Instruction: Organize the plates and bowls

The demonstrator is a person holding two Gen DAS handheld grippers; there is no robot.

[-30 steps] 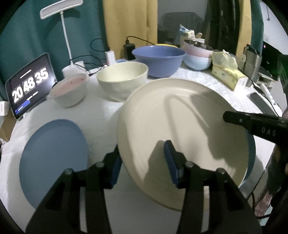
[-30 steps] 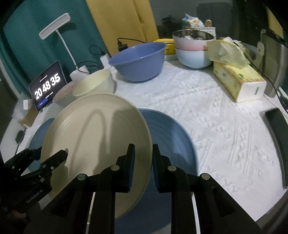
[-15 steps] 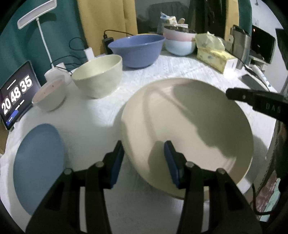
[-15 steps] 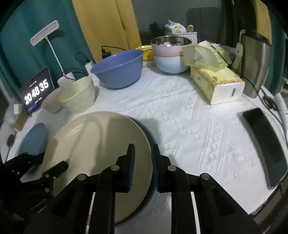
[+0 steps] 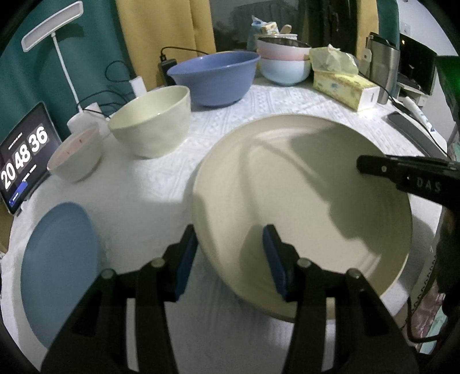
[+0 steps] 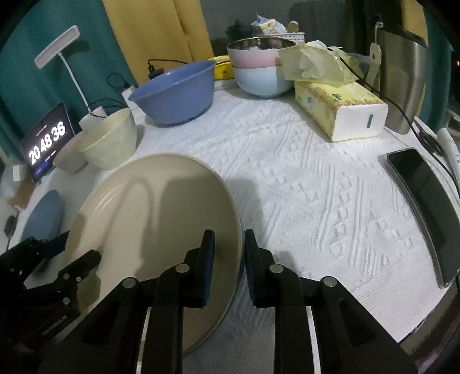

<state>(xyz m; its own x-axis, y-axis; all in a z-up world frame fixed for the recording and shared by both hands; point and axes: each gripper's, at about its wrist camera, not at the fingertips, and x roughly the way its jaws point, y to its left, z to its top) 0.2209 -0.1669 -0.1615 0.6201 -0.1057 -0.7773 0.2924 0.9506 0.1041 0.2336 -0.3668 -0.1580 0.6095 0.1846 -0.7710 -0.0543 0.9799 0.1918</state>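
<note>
A large cream plate [image 5: 302, 201] [image 6: 149, 224] lies near the table's front edge. My right gripper [image 6: 229, 264] straddles its right rim, with its jaws a little apart around the edge. My left gripper [image 5: 227, 259] is open, one finger under the plate's left rim and one over it. A small blue plate [image 5: 54, 259] [image 6: 43, 215] lies at the left. A cream bowl [image 5: 152, 120], a small pink-lined bowl [image 5: 74, 155] and a big blue bowl [image 5: 212, 77] stand behind. The large blue plate seen earlier under the cream plate is hidden.
Stacked pink and pale blue bowls [image 6: 258, 69], a tissue box [image 6: 339, 106], a steel kettle [image 6: 402, 77] and a phone [image 6: 425, 207] are at the back and right. A clock tablet [image 5: 23, 155] and a lamp [image 5: 51, 26] stand at the left.
The cream plate has come down flat over the large blue plate, which no longer shows. The right gripper's jaws have parted slightly around the rim. Both grippers have pulled back a little.
</note>
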